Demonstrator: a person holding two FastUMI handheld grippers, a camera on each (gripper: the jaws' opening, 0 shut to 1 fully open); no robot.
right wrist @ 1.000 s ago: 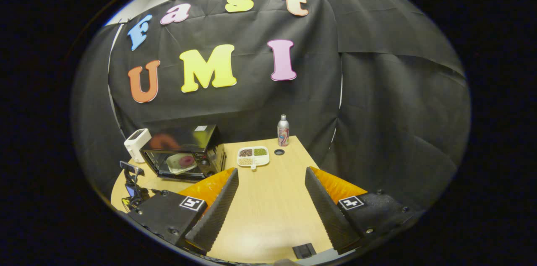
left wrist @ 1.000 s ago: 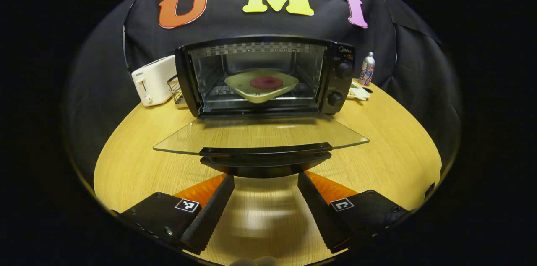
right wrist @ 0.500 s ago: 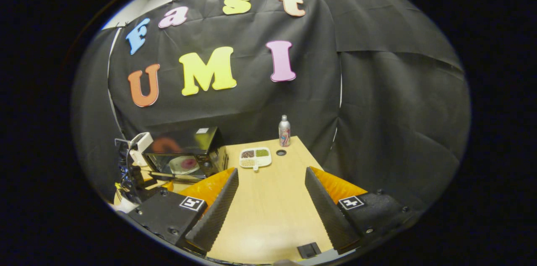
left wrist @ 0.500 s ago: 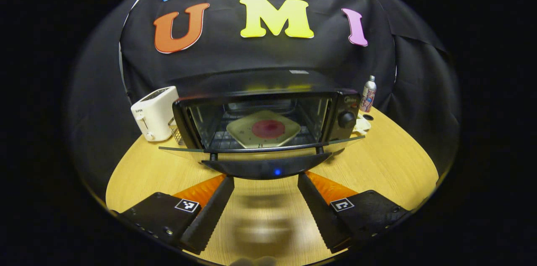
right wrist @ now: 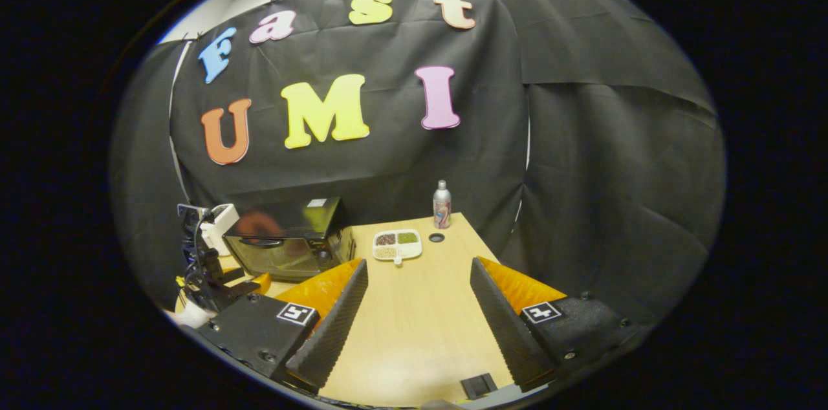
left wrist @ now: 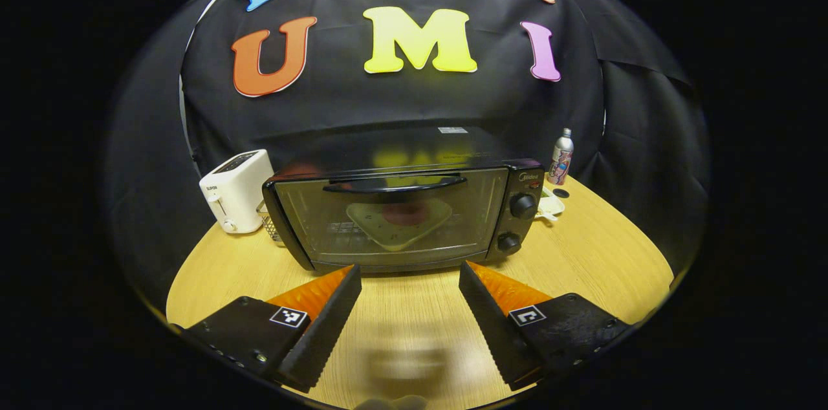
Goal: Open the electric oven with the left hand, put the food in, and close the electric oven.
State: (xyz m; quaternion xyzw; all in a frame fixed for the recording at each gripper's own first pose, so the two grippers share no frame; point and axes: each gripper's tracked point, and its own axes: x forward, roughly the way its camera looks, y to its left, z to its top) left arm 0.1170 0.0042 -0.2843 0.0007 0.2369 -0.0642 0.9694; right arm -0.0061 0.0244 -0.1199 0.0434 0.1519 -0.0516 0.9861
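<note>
Both grippers stood released and empty: the left gripper (left wrist: 410, 280) just short of the electric oven (left wrist: 401, 213), the right gripper (right wrist: 418, 280) well back over the wooden table (right wrist: 414, 306). The oven door (left wrist: 388, 219) appeared up against the frame, the plate of food (left wrist: 399, 219) dim behind its glass. If the door had not seated fully, it could drop open again. A further nudge might slide the oven toward the toaster (left wrist: 236, 190) at its left.

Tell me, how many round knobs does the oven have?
2. Both sit on the oven's right side panel in the left gripper view: the upper knob and the lower knob right under it. None seem hidden.
</note>
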